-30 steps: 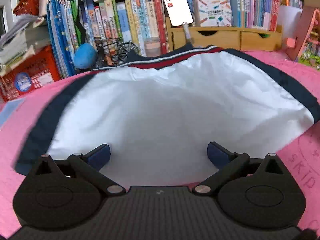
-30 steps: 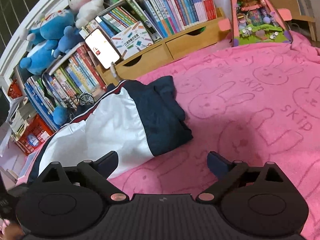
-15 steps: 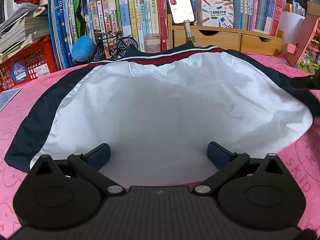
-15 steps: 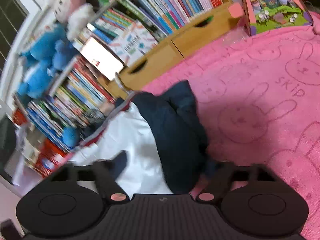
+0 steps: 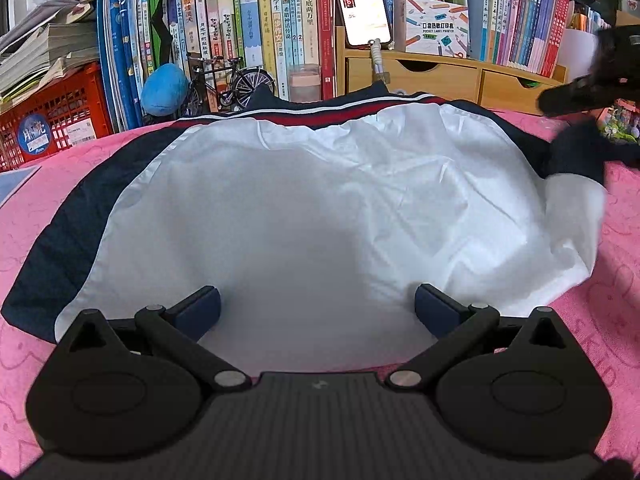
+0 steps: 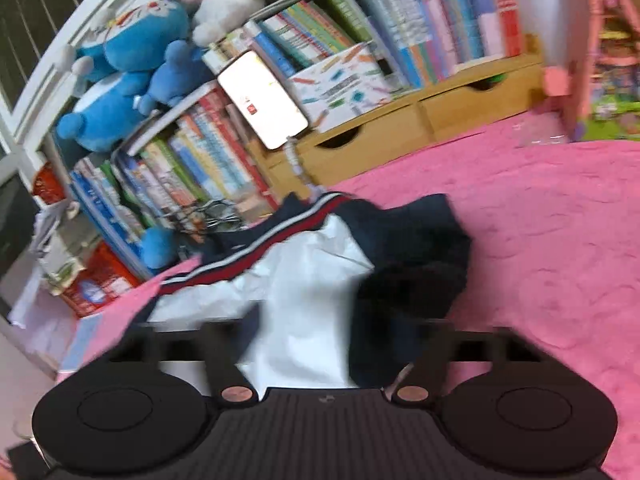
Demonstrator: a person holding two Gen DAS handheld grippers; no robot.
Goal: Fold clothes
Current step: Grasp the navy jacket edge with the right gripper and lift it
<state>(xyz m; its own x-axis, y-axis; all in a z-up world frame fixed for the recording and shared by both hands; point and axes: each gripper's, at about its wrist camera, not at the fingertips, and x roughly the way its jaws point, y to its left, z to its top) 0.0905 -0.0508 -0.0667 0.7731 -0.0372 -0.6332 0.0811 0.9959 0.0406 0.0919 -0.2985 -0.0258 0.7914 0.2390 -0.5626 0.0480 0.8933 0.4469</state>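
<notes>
Clothes here means one garment (image 5: 320, 208), white with navy side panels and a red and white stripe at its far edge, lying spread on the pink blanket (image 5: 616, 272) in front of the bookshelf (image 5: 248, 32). Your left gripper (image 5: 318, 308) hovers over the near white edge with its jaws wide apart; the fabric lies under them but the pads do not press it, so it grips nothing. Your right gripper (image 6: 326, 344) is at the right side of the garment, where the navy sleeve (image 6: 416, 264) is bunched. Its jaws have just been opening after a short closing, and in the right wrist view white and navy cloth shows between the fingers; the picture is blurred, and I judge that the pads do not clamp the cloth, though I cannot be fully sure. From the left wrist view the same gripper appears as a dark blurred shape at the right edge above the sleeve. You seem to be at the first fold, bringing the right sleeve inward over the white body. For the next move you need a firm pinch on the sleeve edge, then carry it across to the middle and lay it flat, while your left gripper holds the near hem so that the slippery fabric does not slide.
</notes>
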